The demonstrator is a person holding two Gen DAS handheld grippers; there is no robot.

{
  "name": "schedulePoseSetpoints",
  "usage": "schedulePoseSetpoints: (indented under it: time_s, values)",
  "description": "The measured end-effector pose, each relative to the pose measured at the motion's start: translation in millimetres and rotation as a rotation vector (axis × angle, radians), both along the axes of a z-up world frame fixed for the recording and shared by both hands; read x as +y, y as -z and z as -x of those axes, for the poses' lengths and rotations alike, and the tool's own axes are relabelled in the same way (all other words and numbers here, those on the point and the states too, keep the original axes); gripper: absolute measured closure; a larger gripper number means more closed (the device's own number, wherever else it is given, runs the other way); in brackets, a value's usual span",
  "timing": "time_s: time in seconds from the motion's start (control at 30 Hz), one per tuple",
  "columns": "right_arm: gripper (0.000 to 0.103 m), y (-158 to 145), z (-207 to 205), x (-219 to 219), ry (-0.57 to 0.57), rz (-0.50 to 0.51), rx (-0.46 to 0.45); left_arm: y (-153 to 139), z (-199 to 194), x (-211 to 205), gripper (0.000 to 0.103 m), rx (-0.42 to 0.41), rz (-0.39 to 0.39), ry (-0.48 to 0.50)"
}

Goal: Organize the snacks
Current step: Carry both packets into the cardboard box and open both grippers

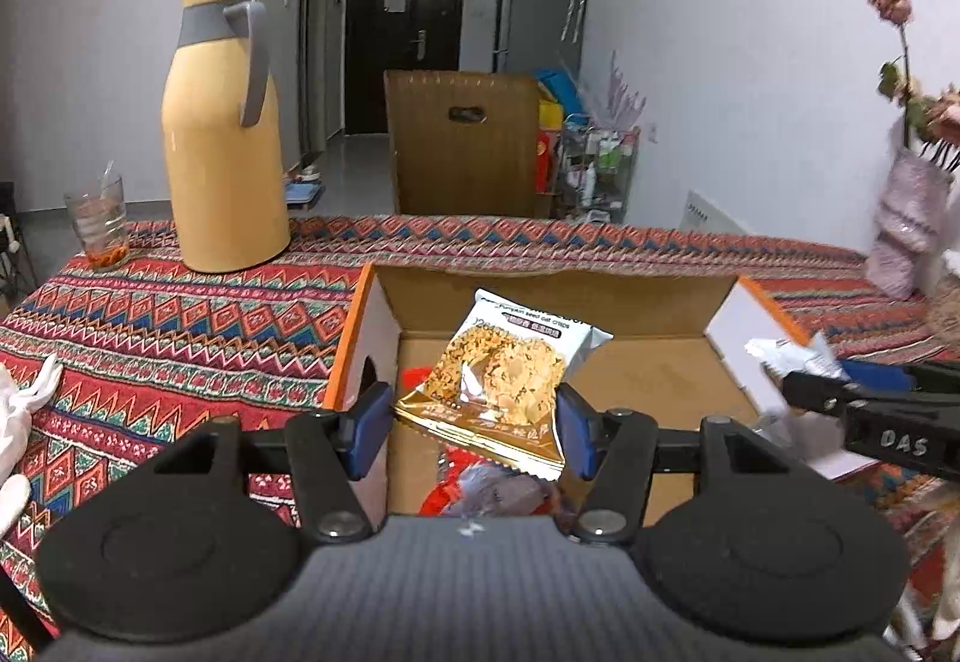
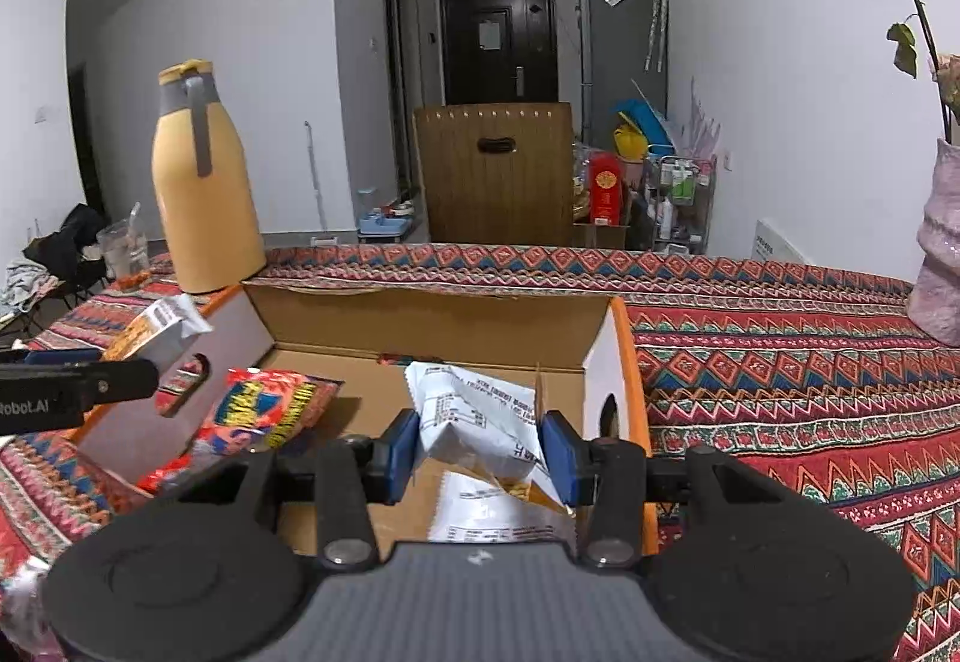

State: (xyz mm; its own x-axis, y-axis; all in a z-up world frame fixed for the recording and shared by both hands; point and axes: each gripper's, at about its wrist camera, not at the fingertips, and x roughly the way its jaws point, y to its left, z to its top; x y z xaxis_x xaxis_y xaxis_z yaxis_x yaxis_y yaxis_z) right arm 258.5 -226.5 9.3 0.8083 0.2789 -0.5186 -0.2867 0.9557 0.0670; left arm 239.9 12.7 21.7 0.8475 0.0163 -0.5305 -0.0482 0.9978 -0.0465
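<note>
An open cardboard box [image 1: 558, 284] with orange edges sits on the patterned tablecloth; it also shows in the right wrist view [image 2: 432, 311]. My left gripper [image 1: 477, 428] is shut on a gold and white oat crisp packet [image 1: 510, 374], held over the box's left part. My right gripper [image 2: 480, 449] is shut on a white packet [image 2: 480, 416] with its printed back showing, held over the box's right part. A red snack packet [image 2: 264, 410] lies inside the box at the left, and a white packet [image 2: 498, 512] lies under my right gripper. The right gripper also shows in the left wrist view [image 1: 840, 392].
A tall yellow thermos jug [image 1: 222, 134] and a glass [image 1: 99, 224] stand at the table's far left. A pink vase with dried flowers [image 2: 942, 254] stands at the right. A wooden chair back [image 1: 462, 146] is behind the table. White cloth [image 1: 18, 410] lies at left.
</note>
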Motion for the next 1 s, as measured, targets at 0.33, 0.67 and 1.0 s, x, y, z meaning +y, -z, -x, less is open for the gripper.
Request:
schedulePoseSetpoints:
  time_s: [0.33,0.67,1.0]
  values:
    - [0.041,17.7,-12.2,-2.9,0.012,-0.003,0.052,15.6,-9.8,5.4,0.035,0.038,0.024,0.013]
    - [0.000,5.4,-0.3,-16.4,0.038,-0.064,-0.010,2.8,6.1,7.5,0.000,-0.032,0.051,-0.008]
    - [0.000,-18.8,29.8,-32.6,0.073,-0.101,-0.069,-23.1,31.4,4.2,0.000,-0.066,0.056,-0.001]
